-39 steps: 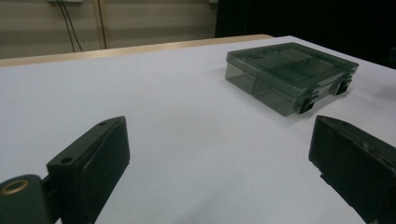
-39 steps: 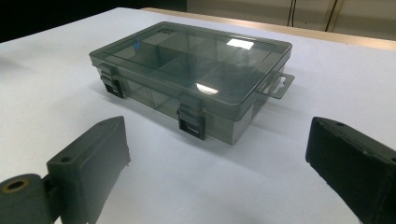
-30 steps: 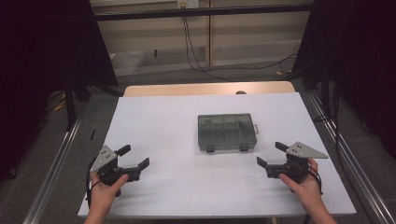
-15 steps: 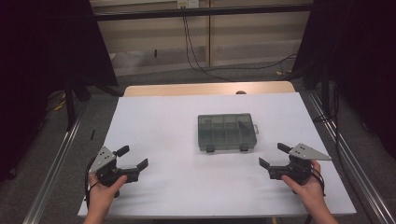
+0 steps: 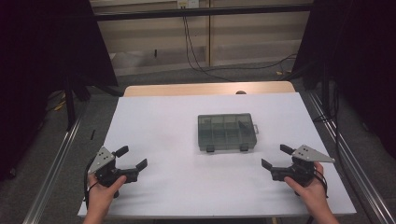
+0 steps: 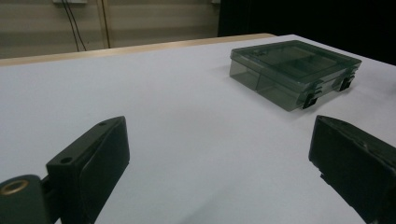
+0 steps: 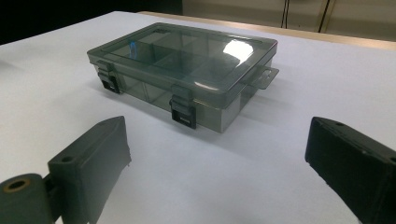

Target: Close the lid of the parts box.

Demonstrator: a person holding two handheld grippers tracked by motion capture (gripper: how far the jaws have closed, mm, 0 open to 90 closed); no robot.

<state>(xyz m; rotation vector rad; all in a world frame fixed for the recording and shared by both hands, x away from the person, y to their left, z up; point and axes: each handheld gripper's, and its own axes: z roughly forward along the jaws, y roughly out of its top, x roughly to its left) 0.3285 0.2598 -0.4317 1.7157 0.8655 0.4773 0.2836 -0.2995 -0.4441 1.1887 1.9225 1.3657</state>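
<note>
White table (image 5: 163, 121) holds a shut box (image 5: 227, 132), long side across, at ten o'clock from the nearer right claw (image 5: 276, 157); both claws gape empty, left claw (image 5: 132, 157) too.

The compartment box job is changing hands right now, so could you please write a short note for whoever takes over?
Left tool: open, holding nothing, low over the table's near left part.
Right tool: open, holding nothing, at the near right.
Compartment box: mid-table on the white table top, lid closed, both front latches appear fastened and face the person. It lies between the two tools, touched by neither.
Done: nothing visible yet.
Left: apparently everything; reach in and work the latches, probably.
</note>
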